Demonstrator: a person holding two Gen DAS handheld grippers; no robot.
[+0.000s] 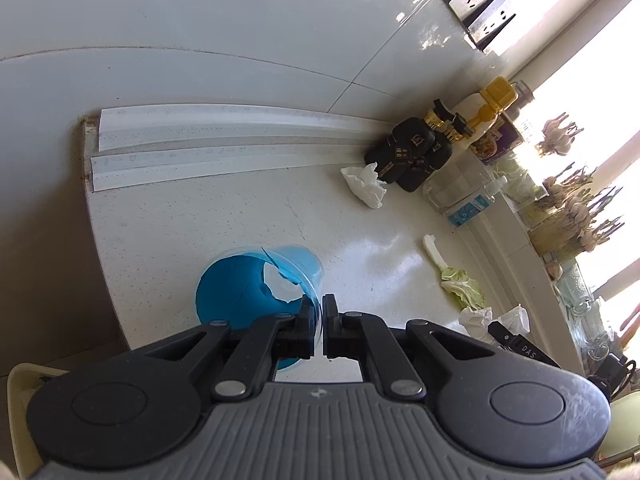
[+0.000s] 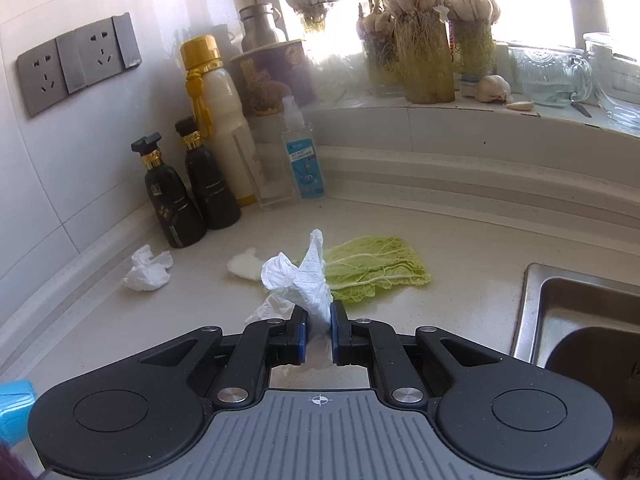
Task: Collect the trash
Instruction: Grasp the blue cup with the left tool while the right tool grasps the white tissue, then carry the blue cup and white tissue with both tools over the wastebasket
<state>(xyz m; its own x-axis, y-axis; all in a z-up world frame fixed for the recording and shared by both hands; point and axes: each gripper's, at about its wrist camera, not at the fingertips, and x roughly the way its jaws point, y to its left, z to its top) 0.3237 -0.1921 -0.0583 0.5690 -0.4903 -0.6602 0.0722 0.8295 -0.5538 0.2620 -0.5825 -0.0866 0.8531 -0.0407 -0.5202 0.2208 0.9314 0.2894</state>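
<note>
- The blue cup (image 1: 256, 292) is partly hidden behind the left tool (image 1: 321, 308); its near end is cut off by the tool's body, and only a blue corner (image 2: 14, 408) of it shows in the right wrist view.
- The lower end of the crumpled tissue (image 2: 304, 280) is lost between the pads of the right tool (image 2: 319, 316).
- The window side is washed out by glare, so the jars there are hard to read.
- The cup is tipped, its mouth turned toward the camera, its thin rim clamped in the left tool's nearly closed jaws.
- The right tool's jaws are pinched tight on the tissue, which stands up and away from the tips.
- Behind it a cabbage leaf (image 2: 372, 268) lies flat on the counter (image 2: 460, 256), long axis across the view.
- A second tissue (image 2: 147, 270) lies near the dark bottles (image 2: 188, 196).
</note>
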